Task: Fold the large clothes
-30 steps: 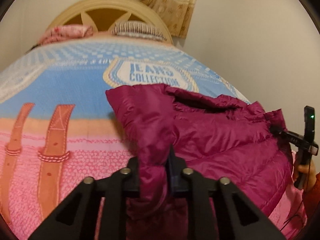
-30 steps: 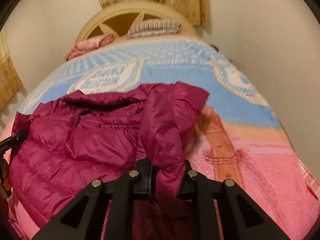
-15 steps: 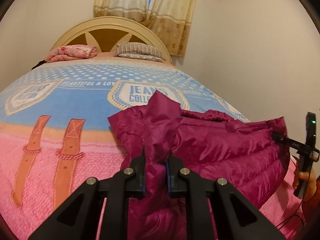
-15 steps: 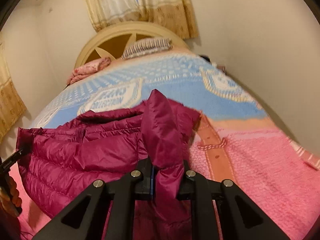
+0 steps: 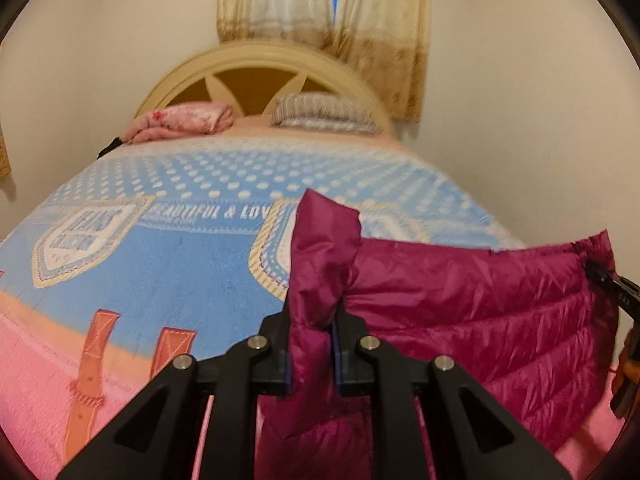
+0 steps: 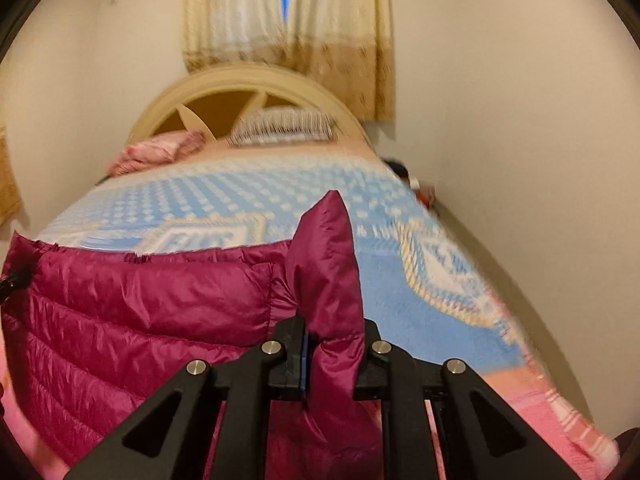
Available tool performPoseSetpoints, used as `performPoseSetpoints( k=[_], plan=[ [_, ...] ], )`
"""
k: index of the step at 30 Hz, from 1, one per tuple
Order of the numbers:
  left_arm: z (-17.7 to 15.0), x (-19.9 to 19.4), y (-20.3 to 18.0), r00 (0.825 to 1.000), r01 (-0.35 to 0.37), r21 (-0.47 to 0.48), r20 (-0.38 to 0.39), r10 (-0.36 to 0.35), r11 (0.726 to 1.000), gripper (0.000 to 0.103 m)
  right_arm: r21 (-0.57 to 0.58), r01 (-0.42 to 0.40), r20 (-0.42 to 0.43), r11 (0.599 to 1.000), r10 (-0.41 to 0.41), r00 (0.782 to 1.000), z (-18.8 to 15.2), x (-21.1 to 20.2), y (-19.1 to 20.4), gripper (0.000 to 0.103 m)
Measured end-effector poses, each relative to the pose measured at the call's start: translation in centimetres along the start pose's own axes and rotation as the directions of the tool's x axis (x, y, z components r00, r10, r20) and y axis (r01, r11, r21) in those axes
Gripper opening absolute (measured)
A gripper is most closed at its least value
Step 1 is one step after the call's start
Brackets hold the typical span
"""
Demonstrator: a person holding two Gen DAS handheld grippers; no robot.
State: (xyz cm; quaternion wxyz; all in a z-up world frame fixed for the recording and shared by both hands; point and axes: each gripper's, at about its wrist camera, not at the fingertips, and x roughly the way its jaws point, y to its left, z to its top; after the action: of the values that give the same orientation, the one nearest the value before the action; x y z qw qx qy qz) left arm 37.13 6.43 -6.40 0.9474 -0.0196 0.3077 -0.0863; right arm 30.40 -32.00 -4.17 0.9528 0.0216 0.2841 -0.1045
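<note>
Gripping the magenta puffer jacket (image 5: 472, 304), stretched across the lower frame, the left claw (image 5: 311, 354) and right claw (image 6: 332, 360) should be kept level and lowered together onto the bed (image 5: 168, 264).

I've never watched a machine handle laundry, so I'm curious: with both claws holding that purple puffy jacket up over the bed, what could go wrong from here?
1. The magenta puffer jacket looks slick; the left claw and right claw each pinch only a small bunch of fabric, so a corner might slip out.
2. The jacket sags between the claws, so laid on the bedspread it may crease unevenly.
3. Both views are blurred, suggesting fast motion that could tug it loose.
</note>
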Motion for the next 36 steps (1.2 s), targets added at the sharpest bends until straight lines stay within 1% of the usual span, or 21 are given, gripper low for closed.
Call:
performPoseSetpoints(
  k=[2, 3, 4, 6, 7, 8, 10, 14, 18, 20, 24, 26, 27, 28, 29, 30, 31, 32, 34, 35, 36],
  plan=[
    [-0.8, 3.6, -0.2, 0.998, -0.039, -0.005, -0.059, 0.038, 0.999, 0.015, 0.011, 0.022, -0.045, 1.0, -0.021, 0.999, -0.8, 3.1, -0.2, 0.013],
    [-1.5, 4.5, -0.1, 0.995, -0.051, -0.008, -0.082, 0.051, 0.999, 0.015, 0.005, 0.035, -0.076, 0.999, -0.034, 0.997, -1.6, 5.0, 0.0, 0.013],
    [-2.3, 6.4, -0.1, 0.99, -0.08, -0.012, -0.121, 0.078, 0.997, 0.015, -0.001, 0.043, -0.104, 0.999, -0.043, 0.994, -2.4, 6.5, 0.1, 0.013],
    [-3.5, 8.3, 0.0, 0.981, -0.11, -0.008, -0.159, 0.107, 0.994, 0.015, 0.001, 0.043, -0.139, 0.999, -0.042, 0.989, -3.4, 8.4, -0.1, 0.013],
    [-3.8, 8.6, 0.1, 0.98, -0.114, -0.007, -0.166, 0.112, 0.993, 0.016, 0.005, 0.034, -0.147, 0.999, -0.033, 0.989, -3.9, 9.2, -0.2, 0.013],
    [-4.4, 9.3, 0.2, 0.978, -0.121, -0.006, -0.173, 0.118, 0.993, 0.021, 0.001, 0.029, -0.151, 1.0, -0.028, 0.988, -4.5, 9.6, -0.2, 0.013],
    [-5.1, 9.9, 0.2, 0.976, -0.133, -0.006, -0.176, 0.13, 0.991, 0.025, -0.015, 0.023, -0.16, 1.0, -0.025, 0.987, -5.2, 10.7, 0.0, 0.013],
    [-5.8, 10.9, -0.3, 0.973, -0.147, -0.006, -0.182, 0.143, 0.989, 0.029, -0.042, 0.018, -0.182, 0.999, -0.026, 0.983, -6.1, 12.1, 0.7, 0.013],
    [-5.9, 11.7, 0.6, 0.968, -0.143, -0.05, -0.215, 0.129, 0.988, 0.034, 0.029, -0.034, -0.228, 0.999, 0.04, 0.973, -6.0, 13.5, -0.7, 0.013],
    [-5.9, 11.9, 0.5, 0.965, -0.151, -0.058, -0.226, 0.135, 0.987, 0.035, 0.059, -0.047, -0.23, 0.997, 0.059, 0.971, -6.2, 13.5, -1.1, 0.014],
    [-6.1, 11.9, -0.5, 0.956, -0.2, -0.012, -0.224, 0.192, 0.98, 0.037, 0.051, -0.031, -0.236, 0.998, 0.042, 0.971, -6.2, 13.5, -0.9, 0.017],
    [-6.1, 12.0, -0.4, 0.954, -0.205, -0.01, -0.226, 0.198, 0.979, 0.038, 0.076, -0.058, -0.259, 0.995, 0.076, 0.963, -5.8, 13.6, -1.3, 0.019],
    [-6.1, 12.0, -0.4, 0.953, -0.206, -0.012, -0.227, 0.198, 0.978, 0.038, 0.122, -0.095, -0.277, 0.988, 0.126, 0.953, -5.3, 13.1, -2.3, 0.019],
    [-6.1, 11.9, -0.3, 0.953, -0.207, -0.013, -0.227, 0.199, 0.978, 0.039, 0.171, -0.107, -0.264, 0.979, 0.15, 0.953, -4.7, 12.1, -3.4, 0.019],
    [-6.1, 11.9, -0.3, 0.954, -0.207, -0.015, -0.226, 0.198, 0.978, 0.039, 0.206, -0.1, -0.231, 0.973, 0.148, 0.962, -4.2, 11.0, -4.4, 0.019],
    [-6.1, 12.0, -0.2, 0.953, -0.208, -0.015, -0.227, 0.199, 0.978, 0.039, 0.247, -0.082, -0.159, 0.966, 0.124, 0.979, -3.6, 8.5, -5.6, 0.019],
    [-6.1, 12.0, -0.2, 0.953, -0.21, -0.014, -0.226, 0.202, 0.978, 0.039, 0.261, -0.07, -0.102, 0.963, 0.099, 0.99, -3.1, 6.0, -6.2, 0.019],
    [-6.1, 12.0, -0.3, 0.952, -0.216, -0.009, -0.225, 0.209, 0.976, 0.04, 0.257, -0.07, -0.082, 0.964, 0.094, 0.992, -2.9, 4.8, -6.2, 0.019],
    [-6.0, 12.1, -0.4, 0.951, -0.222, -0.004, -0.224, 0.215, 0.975, 0.04, 0.195, -0.114, -0.082, 0.974, 0.131, 0.988, -1.9, 2.5, -3.7, 0.019],
    [-6.1, 12.1, -0.3, 0.951, -0.222, -0.004, -0.223, 0.216, 0.975, 0.041, 0.167, -0.128, -0.092, 0.978, 0.144, 0.985, -1.6, 2.3, -2.4, 0.019],
    [-6.1, 12.0, -0.3, 0.95, -0.224, -0.005, -0.224, 0.217, 0.975, 0.041, 0.122, -0.147, -0.113, 0.982, 0.161, 0.98, -1.2, 2.3, 0.0, 0.019]
  ],
)
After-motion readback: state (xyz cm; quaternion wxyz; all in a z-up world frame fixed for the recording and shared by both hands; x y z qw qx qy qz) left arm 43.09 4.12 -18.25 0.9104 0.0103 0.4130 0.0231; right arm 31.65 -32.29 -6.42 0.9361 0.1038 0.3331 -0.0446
